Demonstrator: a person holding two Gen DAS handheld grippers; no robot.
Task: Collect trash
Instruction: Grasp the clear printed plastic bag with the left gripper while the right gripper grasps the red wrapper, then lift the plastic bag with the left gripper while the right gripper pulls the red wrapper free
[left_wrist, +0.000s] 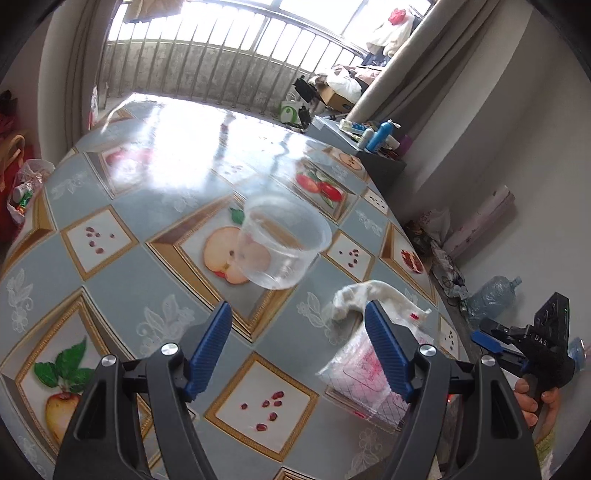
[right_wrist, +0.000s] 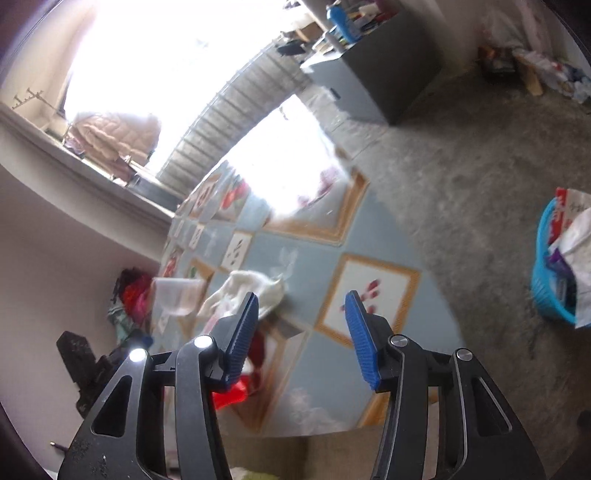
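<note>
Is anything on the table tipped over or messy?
Yes. The clear plastic cup lies tipped on its side on the fruit-patterned tablecloth, its mouth facing sideways. Near the table's edge, a crumpled white tissue sits beside a clear plastic wrapper with pink print.

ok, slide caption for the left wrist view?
Open left gripper approaches a clear plastic cup and crumpled tissue on the fruit-print table.

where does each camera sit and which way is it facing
Left wrist: on the left gripper, looking down across the fruit-print tablecloth at a clear plastic cup; the right gripper and a hand show.
Right wrist: on the right gripper, tilted over the table edge, floor and blue basket.
Shared: tablecloth, cup, crumpled white tissue.
</note>
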